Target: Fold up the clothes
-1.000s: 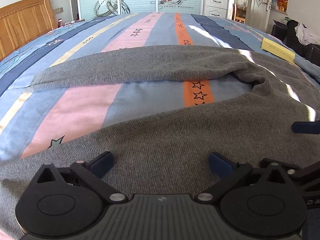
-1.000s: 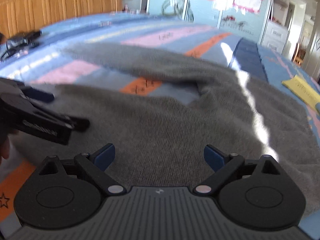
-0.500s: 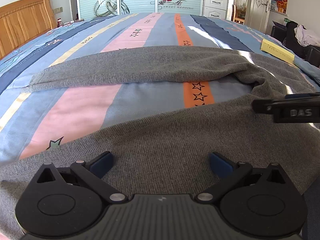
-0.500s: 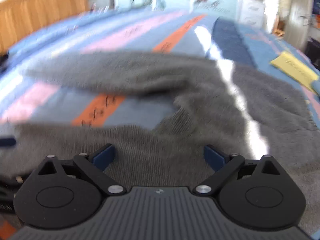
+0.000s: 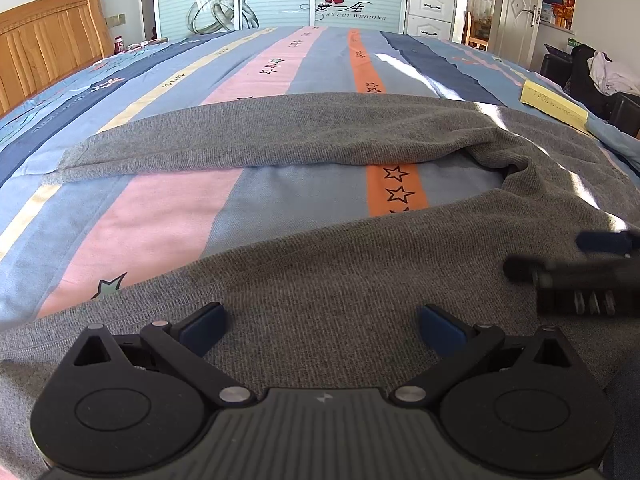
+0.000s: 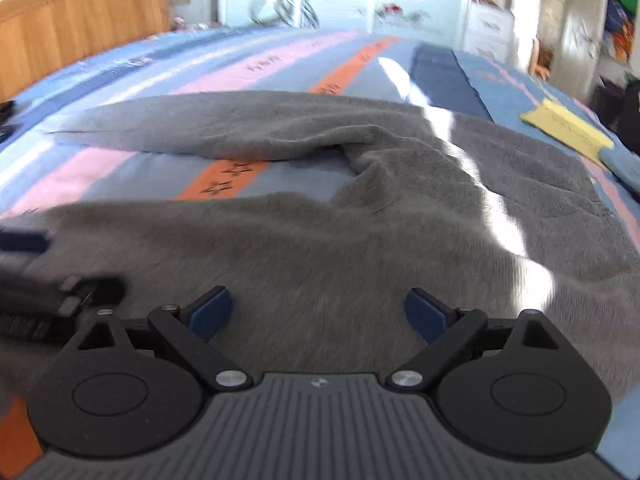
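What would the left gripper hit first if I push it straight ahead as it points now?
Likely the gray sweater directly under and ahead of the open left gripper; past its edge lies bare striped bedspread. Height above the knit is unclear.

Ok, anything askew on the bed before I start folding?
The grey sweater isn't flat: it bunches into a wrinkled ridge where its sleeve branches off. A yellow paper lies beyond it. Nothing is damaged.
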